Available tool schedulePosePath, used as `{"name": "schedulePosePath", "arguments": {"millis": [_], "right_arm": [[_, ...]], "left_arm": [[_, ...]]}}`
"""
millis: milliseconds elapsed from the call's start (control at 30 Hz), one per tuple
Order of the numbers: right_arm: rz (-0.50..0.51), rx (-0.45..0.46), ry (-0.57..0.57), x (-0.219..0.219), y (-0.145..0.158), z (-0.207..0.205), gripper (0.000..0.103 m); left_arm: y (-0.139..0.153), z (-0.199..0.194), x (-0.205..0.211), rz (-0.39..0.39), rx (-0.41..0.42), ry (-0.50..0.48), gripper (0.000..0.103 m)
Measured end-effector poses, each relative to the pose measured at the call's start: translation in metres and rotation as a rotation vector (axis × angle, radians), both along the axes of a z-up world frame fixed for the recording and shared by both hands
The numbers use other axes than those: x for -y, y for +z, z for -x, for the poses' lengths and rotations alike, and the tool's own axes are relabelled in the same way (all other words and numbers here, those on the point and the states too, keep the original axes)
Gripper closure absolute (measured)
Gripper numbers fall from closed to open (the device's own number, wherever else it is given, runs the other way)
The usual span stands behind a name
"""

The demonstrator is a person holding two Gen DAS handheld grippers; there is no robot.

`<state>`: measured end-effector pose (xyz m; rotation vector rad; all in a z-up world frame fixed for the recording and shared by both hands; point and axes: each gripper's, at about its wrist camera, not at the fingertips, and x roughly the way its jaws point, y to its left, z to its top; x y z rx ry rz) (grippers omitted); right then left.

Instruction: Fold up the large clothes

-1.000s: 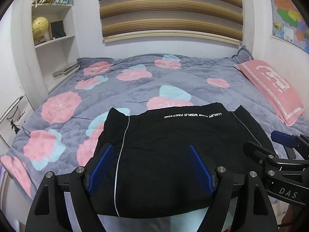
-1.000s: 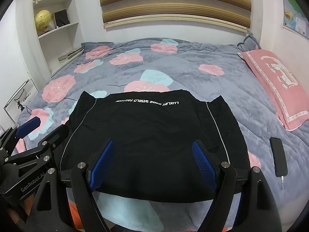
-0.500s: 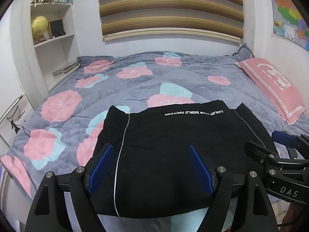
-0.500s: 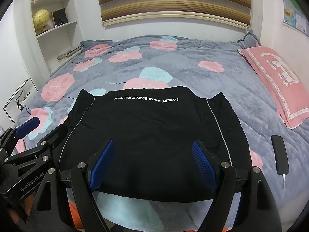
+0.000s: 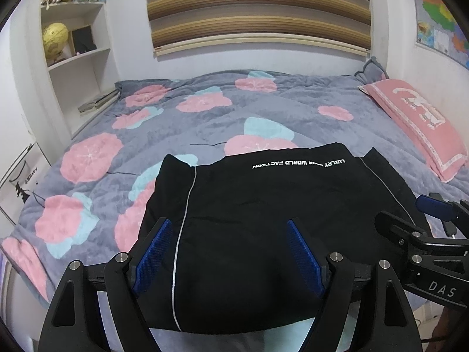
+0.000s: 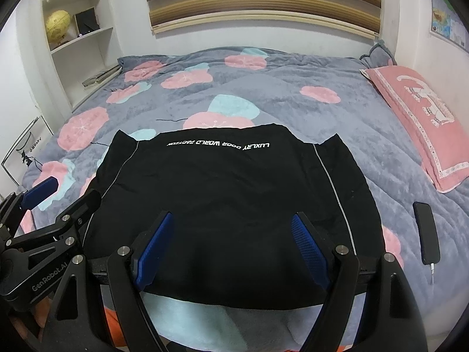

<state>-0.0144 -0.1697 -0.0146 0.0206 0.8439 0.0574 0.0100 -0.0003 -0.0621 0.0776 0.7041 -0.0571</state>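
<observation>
A black garment [image 5: 263, 220] with white piping and white lettering lies folded flat at the near edge of the bed; it also shows in the right wrist view [image 6: 234, 205]. My left gripper [image 5: 230, 252] is open and empty, hovering over the garment's near left part. My right gripper [image 6: 231, 249] is open and empty over its near middle. Each gripper shows at the edge of the other's view: the right gripper [image 5: 425, 234] and the left gripper [image 6: 49, 226].
The bed has a grey quilt [image 5: 205, 123] with pink flowers. A pink pillow [image 6: 419, 117] lies at the right. A black phone [image 6: 426, 233] with a cable lies right of the garment. White shelves [image 5: 76, 44] with a globe stand at the left wall.
Both grippers have drawn back and risen slightly, so the garment sits a little lower in view. The garment has not moved. Both grippers stay open.
</observation>
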Motion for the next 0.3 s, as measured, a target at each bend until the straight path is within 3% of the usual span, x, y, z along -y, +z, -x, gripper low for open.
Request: {"name": "schedulePosePath", "arguments": {"millis": [300], "right_arm": [[-0.009, -0.019, -0.007, 0.0010, -0.0062, -0.0096, 0.019]], "left_arm": [[-0.0016, -0.0056, -0.0037, -0.086, 0.061, 0.050, 0.022]]}}
